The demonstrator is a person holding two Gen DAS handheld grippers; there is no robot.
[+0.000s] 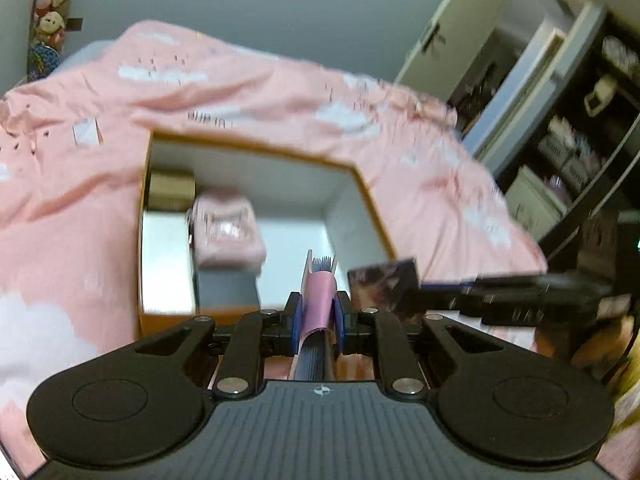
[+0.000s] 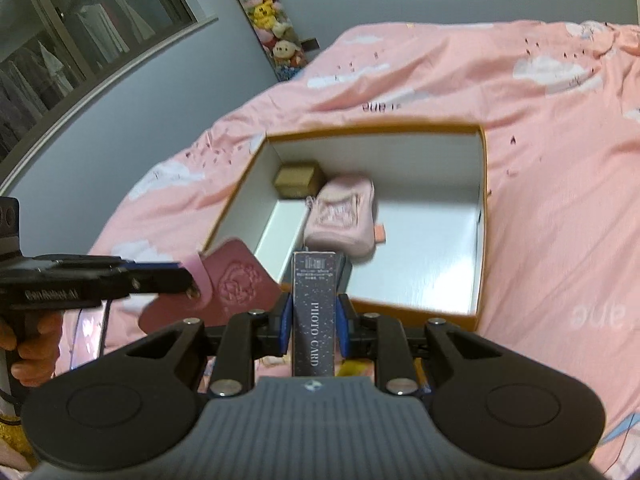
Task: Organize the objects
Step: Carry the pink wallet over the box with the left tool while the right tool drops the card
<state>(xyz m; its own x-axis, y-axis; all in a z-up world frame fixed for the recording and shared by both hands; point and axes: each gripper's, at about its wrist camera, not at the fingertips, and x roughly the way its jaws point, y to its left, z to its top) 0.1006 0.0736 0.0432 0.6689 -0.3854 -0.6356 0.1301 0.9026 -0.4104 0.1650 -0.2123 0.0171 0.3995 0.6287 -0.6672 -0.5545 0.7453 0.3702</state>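
An open orange box with a white inside (image 1: pixel 362 184) (image 2: pixel 482 216) lies on the pink bed. In it are a gold box (image 1: pixel 170 190) (image 2: pixel 298 178), a pink pouch (image 1: pixel 226 230) (image 2: pixel 344 216) and a white flat box (image 1: pixel 166 256). My left gripper (image 1: pixel 318 312) is shut on a pink notebook (image 1: pixel 319 300), seen edge-on, near the box's front edge; its embossed cover shows in the right wrist view (image 2: pixel 236 284). My right gripper (image 2: pixel 314 316) is shut on a dark "PHOTO CARD" box (image 2: pixel 314 308), also visible in the left wrist view (image 1: pixel 384 284), over the box's front rim.
The pink cloud-print bedspread (image 1: pixel 280 80) (image 2: pixel 540 80) surrounds the box. Plush toys (image 2: pixel 266 12) hang on the grey wall. A glass-door bookcase (image 2: pixel 60 40) and dark shelves (image 1: pixel 580 128) stand beside the bed.
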